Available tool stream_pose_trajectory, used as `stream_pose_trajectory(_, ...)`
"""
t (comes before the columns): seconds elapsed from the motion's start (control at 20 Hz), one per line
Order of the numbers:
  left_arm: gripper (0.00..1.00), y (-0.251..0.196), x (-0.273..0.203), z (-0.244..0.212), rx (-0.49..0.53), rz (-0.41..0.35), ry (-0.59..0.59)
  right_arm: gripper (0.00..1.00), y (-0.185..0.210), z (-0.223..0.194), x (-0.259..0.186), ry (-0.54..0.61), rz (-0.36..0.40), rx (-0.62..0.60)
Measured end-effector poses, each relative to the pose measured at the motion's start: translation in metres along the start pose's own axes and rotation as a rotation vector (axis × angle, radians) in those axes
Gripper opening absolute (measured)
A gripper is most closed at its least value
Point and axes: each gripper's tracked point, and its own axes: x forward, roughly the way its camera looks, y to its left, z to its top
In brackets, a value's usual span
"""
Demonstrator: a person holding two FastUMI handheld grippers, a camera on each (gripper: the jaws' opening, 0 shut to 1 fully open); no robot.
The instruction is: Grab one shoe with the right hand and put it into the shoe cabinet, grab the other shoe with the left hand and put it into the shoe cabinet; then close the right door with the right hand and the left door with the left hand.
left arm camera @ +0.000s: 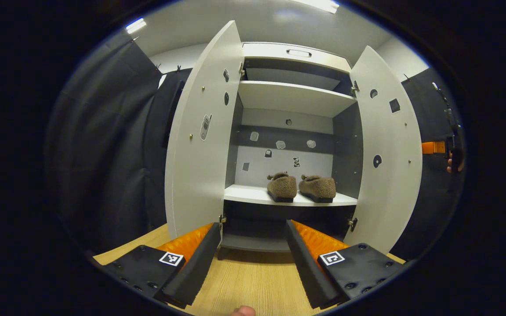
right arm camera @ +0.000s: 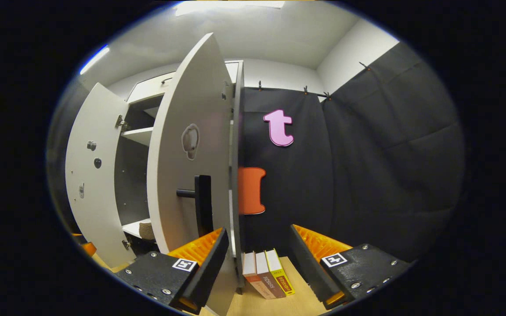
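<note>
I am seeing two fuzzy brown shoes sitting side by side in the cabinet, doors hanging open, both tongs spread, empty.

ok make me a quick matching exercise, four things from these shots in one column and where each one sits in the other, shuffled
Things:
1. shoes
2. books
3. door handle
4. right gripper

Places:
A. on the outside of the right door
B. side by side on a cabinet shelf
C. open, just in front of the right door's edge
D. on the wooden floor by the black cloth wall

Pairs: 1-B, 2-D, 3-A, 4-C
</note>
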Motion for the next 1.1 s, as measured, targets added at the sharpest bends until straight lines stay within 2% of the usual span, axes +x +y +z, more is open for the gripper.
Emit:
stream_pose_trajectory(0.2,0.97,-0.002,0.006,0.001,0.002,-0.022,-0.001,0.88,0.056,-0.004,0.007,0.009,0.1,0.019)
stream_pose_trajectory(0.45,0.99,-0.002,0.009,0.006,0.021,-0.035,-0.02,0.88,0.107,-0.012,0.026,0.015,0.183,0.038)
stream_pose_trajectory(0.5,0.97,-0.003,0.009,0.005,0.021,-0.036,-0.02,0.88,0.12,-0.015,0.031,0.017,0.209,0.041)
stream_pose_trajectory(0.55,0.97,-0.003,0.009,0.004,0.022,-0.035,-0.018,0.97,0.128,-0.014,0.035,0.013,0.221,0.045)
stream_pose_trajectory(0.6,0.97,-0.003,0.011,0.004,0.023,-0.034,-0.017,0.91,0.135,-0.015,0.038,0.014,0.236,0.047)
stream_pose_trajectory(0.65,0.97,-0.002,0.01,0.004,0.023,-0.034,-0.018,0.91,0.141,-0.017,0.041,0.016,0.242,0.047)
stream_pose_trajectory(0.7,0.97,-0.002,0.011,0.004,0.024,-0.033,-0.02,0.98,0.146,-0.019,0.046,0.017,0.247,0.05)
stream_pose_trajectory(0.75,0.97,-0.003,0.011,0.005,0.026,-0.032,-0.022,0.98,0.152,-0.02,0.05,0.018,0.251,0.054)
stream_pose_trajectory(0.8,0.97,-0.002,0.009,0.004,0.028,-0.03,-0.023,0.91,0.156,-0.022,0.054,0.022,0.258,0.06)
stream_pose_trajectory(1.1,0.97,0.003,0.007,0.003,0.032,-0.008,-0.022,0.92,0.171,-0.026,0.078,0.03,0.272,0.076)
